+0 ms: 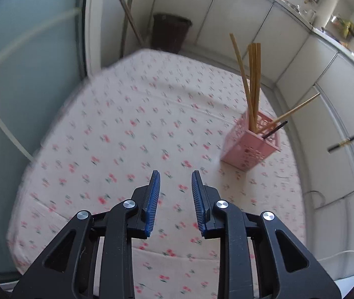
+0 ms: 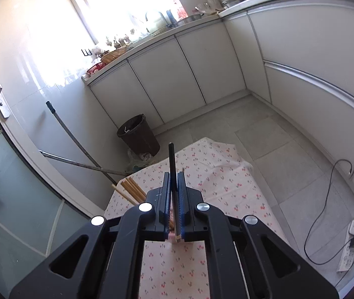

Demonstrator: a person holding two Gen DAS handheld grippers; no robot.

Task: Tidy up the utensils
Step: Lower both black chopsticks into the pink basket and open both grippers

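My right gripper (image 2: 174, 182) is clamped on a black chopstick (image 2: 172, 164), which juts out toward 12 o'clock. My left gripper (image 1: 175, 182) stands apart, empty, over the floral tablecloth (image 1: 127, 124). Risk: the thin chopstick could pivot or slip between the pads and miss the opening. The pink basket (image 1: 249, 149), at 2 o'clock from my left gripper, holds upright wooden chopsticks (image 1: 254, 87) plus one dark chopstick (image 1: 275, 130).

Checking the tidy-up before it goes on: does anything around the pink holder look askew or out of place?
Mostly tidy. In the pink perforated plastic holder the wooden chopsticks stand nearly upright, but one wooden chopstick and a black chopstick lean far out over its rim. Nothing lies spilled on the floral tablecloth.
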